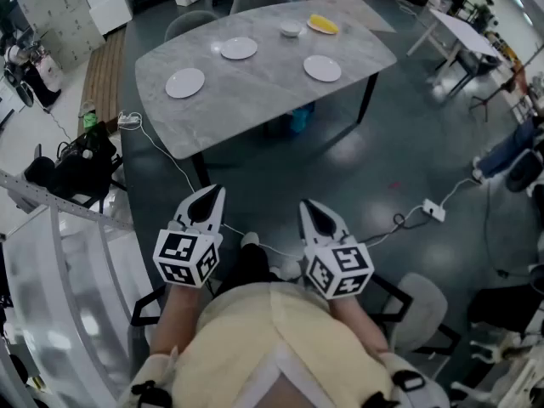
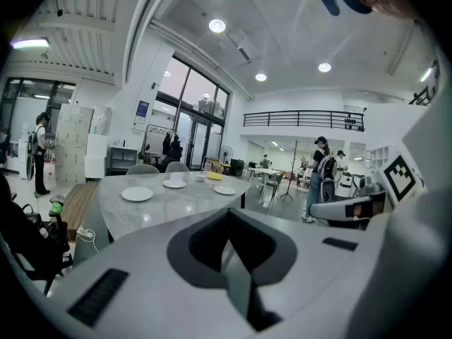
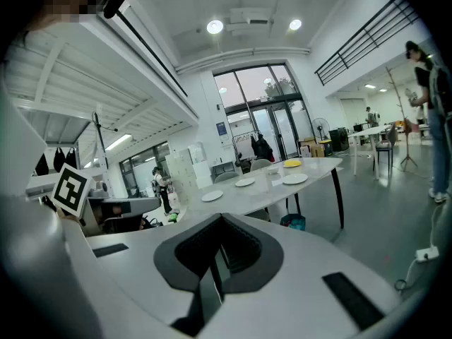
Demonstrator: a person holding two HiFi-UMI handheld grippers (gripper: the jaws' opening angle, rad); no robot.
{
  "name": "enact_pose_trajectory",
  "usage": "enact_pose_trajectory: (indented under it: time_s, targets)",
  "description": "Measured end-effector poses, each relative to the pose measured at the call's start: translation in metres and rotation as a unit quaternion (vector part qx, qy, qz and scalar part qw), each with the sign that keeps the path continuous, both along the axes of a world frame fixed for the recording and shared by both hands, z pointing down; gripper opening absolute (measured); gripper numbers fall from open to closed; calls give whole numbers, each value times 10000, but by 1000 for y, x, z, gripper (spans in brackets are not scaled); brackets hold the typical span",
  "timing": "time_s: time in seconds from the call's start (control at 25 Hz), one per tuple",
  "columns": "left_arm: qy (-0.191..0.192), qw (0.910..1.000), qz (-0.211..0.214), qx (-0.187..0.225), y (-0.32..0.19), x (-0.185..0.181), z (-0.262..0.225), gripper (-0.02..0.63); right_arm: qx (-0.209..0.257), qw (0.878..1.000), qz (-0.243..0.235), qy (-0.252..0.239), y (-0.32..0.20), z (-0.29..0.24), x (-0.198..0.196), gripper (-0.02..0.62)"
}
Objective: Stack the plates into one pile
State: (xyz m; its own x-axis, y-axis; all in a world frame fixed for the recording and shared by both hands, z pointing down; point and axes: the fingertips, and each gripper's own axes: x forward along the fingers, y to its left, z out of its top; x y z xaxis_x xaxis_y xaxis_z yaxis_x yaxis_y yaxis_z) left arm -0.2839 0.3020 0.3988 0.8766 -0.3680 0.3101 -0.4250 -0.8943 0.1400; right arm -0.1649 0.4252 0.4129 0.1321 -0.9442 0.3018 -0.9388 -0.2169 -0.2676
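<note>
Head view: left gripper (image 1: 212, 195) and right gripper (image 1: 311, 208) are hanging well short of the bench (image 1: 255, 92), likely because no pick is starting yet. Three plates (image 1: 239, 48) are lying apart on the bench.

Left gripper view: only here the jaws are showing pressed together, empty; people (image 2: 321, 171) are standing beyond the bench.

Right gripper view: jaws are likewise meeting on nothing.

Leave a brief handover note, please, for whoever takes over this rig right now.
Left gripper: shut, empty, held near the body, well short of the table.
Right gripper: shut, empty, likewise.
Things: three white plates lie apart on the grey table: left plate, middle plate, right plate. A small white bowl and a yellow dish sit near the far edge.
Done: nothing stacked yet.
Left: approach the table and gather the plates into one pile.
</note>
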Motion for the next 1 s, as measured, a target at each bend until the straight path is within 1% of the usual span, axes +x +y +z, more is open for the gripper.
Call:
enact_pose_trajectory:
  time_s: [0.12, 0.24, 0.32, 0.6, 0.84, 1.0]
  targets:
    - [49, 10000, 6, -58, -3, 1, 2, 3, -17, 10000, 1, -80, -3, 2, -1, 5]
    - [9, 9999, 77, -93, 0, 0, 7, 3, -83, 9996, 59, -273, 1, 8, -3, 5]
    - [9, 9999, 117, -112, 1, 1, 9, 3, -94, 9995, 26, -308, -1, 10, -4, 5]
    - [116, 9997, -37, -201, -10, -3, 13, 3, -203, 9995, -65, -215, -11, 17, -5, 5]
    - [246, 9993, 62, -277, -12, -1, 12, 2, -239, 9993, -225, -174, -21, 17, -6, 5]
    - [258, 9991, -30, -342, -16, -2, 15, 2, -217, 9992, -309, -151, -26, 18, -4, 5]
